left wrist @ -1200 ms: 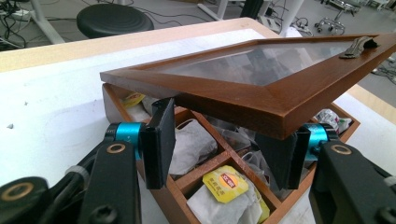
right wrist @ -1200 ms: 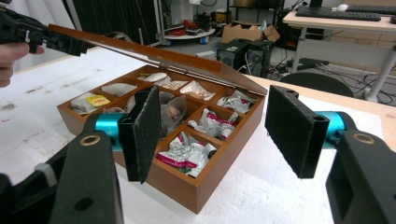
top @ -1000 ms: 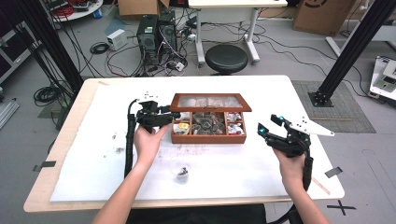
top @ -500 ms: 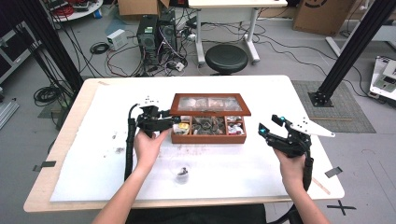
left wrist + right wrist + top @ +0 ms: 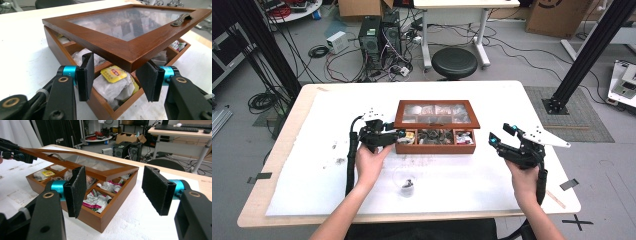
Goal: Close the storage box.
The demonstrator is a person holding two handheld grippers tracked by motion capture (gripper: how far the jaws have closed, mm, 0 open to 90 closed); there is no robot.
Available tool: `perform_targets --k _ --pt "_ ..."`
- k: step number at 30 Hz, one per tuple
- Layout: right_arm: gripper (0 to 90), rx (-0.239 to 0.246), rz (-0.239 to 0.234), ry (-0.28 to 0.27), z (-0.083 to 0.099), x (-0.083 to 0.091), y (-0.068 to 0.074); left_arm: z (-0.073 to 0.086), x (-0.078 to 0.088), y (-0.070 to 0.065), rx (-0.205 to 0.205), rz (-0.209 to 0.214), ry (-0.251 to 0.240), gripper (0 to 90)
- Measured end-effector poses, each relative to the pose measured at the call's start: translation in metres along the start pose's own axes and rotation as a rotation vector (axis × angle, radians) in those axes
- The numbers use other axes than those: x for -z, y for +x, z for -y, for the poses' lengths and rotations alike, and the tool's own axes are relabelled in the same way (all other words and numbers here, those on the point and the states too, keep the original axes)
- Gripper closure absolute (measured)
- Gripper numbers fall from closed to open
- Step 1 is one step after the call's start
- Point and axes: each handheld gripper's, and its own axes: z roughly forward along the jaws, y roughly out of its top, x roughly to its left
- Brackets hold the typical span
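Note:
A brown wooden box (image 5: 435,146) with a glass lid (image 5: 436,113) stands mid-table, its compartments full of wrapped tea bags. My left gripper (image 5: 400,134) is at the box's front left corner. In the left gripper view it (image 5: 115,80) is open, its pads on either side of the raised lid's corner (image 5: 128,61), above a yellow-tagged tea bag (image 5: 115,74). The lid (image 5: 82,162) sits tilted, lifted at that end. My right gripper (image 5: 501,133) hovers open to the right of the box, empty (image 5: 115,187).
A small dark object (image 5: 408,184) lies on the white sheet (image 5: 312,185) in front of the box. Dark smudges (image 5: 337,150) mark the sheet at the left. A metal handle (image 5: 181,19) sits on the lid's front rail. A stool (image 5: 454,62) stands beyond the table.
My left gripper has edged slightly closer to the box's corner. The right gripper has barely shifted.

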Motion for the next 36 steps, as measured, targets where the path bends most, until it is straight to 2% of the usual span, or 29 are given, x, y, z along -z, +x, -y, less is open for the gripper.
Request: perform_targets --k 8,10,15,23,36 --pt "37.2 -0.002 0.008 0.004 0.001 -0.001 -0.001 0.008 0.0 -0.002 -0.009 -0.001 0.019 49.7" --pt "37.2 -0.006 0.01 0.006 0.002 -0.001 -0.002 0.011 0.0 -0.004 -0.031 -0.018 0.025 49.7" --pt "37.2 -0.006 0.005 0.009 0.003 -0.001 -0.001 0.017 -0.002 -0.004 -0.023 -0.013 0.042 50.4" --pt "37.2 -0.005 0.0 0.017 0.003 -0.001 -0.001 0.023 -0.002 -0.005 -0.033 -0.019 0.065 50.4" --pt "37.5 -0.02 -0.043 0.035 0.005 -0.004 -0.003 0.03 -0.002 -0.004 -0.034 -0.013 0.104 50.4"
